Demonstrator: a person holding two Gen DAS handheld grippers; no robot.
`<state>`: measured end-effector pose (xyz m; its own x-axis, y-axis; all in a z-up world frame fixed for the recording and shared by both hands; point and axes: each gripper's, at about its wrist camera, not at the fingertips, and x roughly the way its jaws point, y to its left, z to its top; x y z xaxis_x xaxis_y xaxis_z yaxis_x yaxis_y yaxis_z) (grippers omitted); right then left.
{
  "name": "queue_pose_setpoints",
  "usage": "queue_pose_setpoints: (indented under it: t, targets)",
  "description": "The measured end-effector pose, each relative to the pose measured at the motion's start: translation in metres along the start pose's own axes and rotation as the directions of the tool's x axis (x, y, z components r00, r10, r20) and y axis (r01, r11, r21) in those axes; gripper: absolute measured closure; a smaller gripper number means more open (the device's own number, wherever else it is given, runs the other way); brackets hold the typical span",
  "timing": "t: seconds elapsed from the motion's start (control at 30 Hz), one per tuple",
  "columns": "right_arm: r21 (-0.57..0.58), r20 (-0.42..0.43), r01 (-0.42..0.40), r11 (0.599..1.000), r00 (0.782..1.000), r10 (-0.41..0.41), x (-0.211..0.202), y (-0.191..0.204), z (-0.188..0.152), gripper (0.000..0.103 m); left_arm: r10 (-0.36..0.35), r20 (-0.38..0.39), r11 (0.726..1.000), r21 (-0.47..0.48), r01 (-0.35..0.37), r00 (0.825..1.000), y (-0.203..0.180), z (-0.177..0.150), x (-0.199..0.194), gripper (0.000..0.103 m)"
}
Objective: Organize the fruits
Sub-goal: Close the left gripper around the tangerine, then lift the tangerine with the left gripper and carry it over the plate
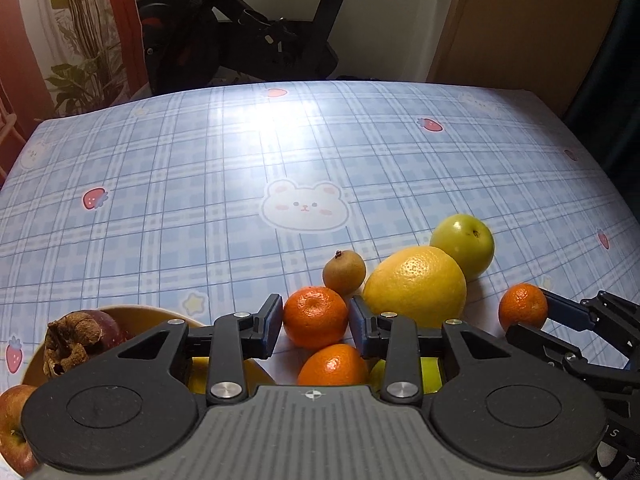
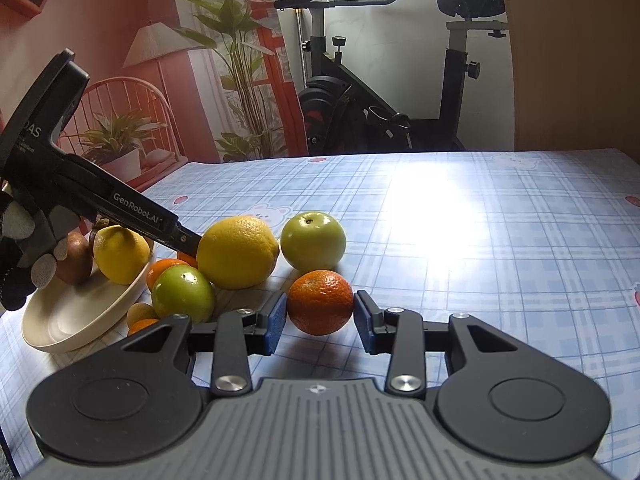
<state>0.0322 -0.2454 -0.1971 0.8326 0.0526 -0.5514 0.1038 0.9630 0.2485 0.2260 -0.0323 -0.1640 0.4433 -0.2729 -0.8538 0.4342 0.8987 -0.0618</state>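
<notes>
The right gripper pinched a mandarin against the checked tablecloth – apparently ready to carry it to the cream bowl – while the left gripper bracketed another mandarin, pads slightly clear, seemingly mid-release or mid-grasp.

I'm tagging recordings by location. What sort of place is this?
Most likely a room in a home: an exercise bike stands behind a table with a bear-print plaid tablecloth, and loose fruit sits beside a bowl.
</notes>
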Motion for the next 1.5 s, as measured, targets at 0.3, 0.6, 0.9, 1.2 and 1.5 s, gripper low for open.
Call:
queue_pose_setpoints:
  t: [0.3, 0.6, 0.9, 1.2, 1.5]
  targets:
    - [0.004, 0.004, -0.003, 1.000, 1.000, 0.003, 0.000, 0.000, -0.002, 0.063, -0.047, 0.050, 0.996, -0.069, 0.050, 0.998, 0.004, -0.002, -0.020, 0.067]
    - [-0.020, 0.007, -0.014, 1.000, 1.000, 0.014, -0.007, 0.011, 0.006, 0.063, -0.070, 0.134, 0.987, -0.133, 0.088, 0.989, 0.011, -0.022, -0.074, 0.067]
    - [-0.159, -0.013, -0.143, 0.977, 0.990, 0.143, 0.000, 0.077, 0.030, 0.063, 0.049, 0.158, 0.968, -0.251, -0.007, 0.986, 0.057, -0.087, -0.126, 0.067]
    - [-0.255, -0.181, -0.274, 0.927, 0.956, 0.232, 0.043, 0.153, 0.025, 0.063, 0.115, 0.102, 0.934, -0.350, -0.073, 0.988, 0.108, -0.119, -0.123, 0.067]
    - [-0.296, -0.270, -0.252, 0.921, 0.947, 0.173, 0.072, 0.171, 0.022, 0.063, 0.156, 0.080, 0.938, -0.324, -0.122, 0.985, 0.110, -0.123, -0.110, 0.067]
